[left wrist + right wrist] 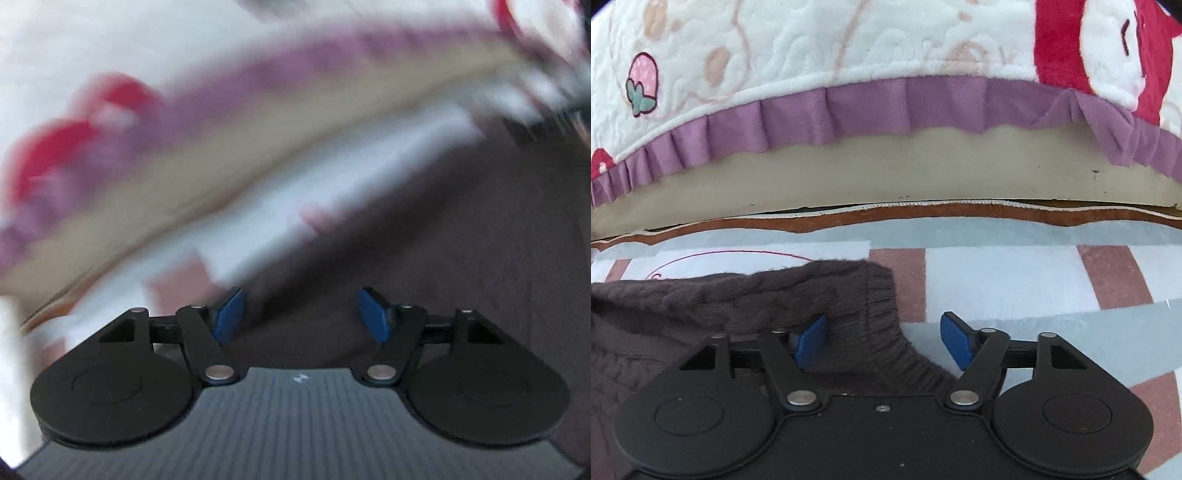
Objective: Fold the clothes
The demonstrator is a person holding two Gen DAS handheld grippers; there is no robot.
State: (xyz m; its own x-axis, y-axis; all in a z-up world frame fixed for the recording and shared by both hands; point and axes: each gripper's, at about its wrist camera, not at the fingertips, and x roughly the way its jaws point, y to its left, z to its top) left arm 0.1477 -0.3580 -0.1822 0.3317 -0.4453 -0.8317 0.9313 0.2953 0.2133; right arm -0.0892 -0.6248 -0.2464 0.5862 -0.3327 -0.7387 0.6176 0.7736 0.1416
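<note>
The big white blanket (820, 40) with a purple frill (871, 107) lies far off, across the top of the right view. Below it is a tan edge (886, 177). Nearer is a mat (997, 280) with blue and pink squares, and its right side has bare room.

The dark knit sweater (738, 299) lies on the mat, near and to the left. Its ribbed hem (882, 332) runs between the fingers of the right gripper (882, 341). That gripper is spread wide and grips nothing. Its left blue pad (810, 341) sits over the sweater. I cannot tell if it touches.

The left view is very blurry. The left gripper (301, 314) is spread wide too, and holds nothing. The sweater (424, 240) is a dark smear ahead of it and to the right.
</note>
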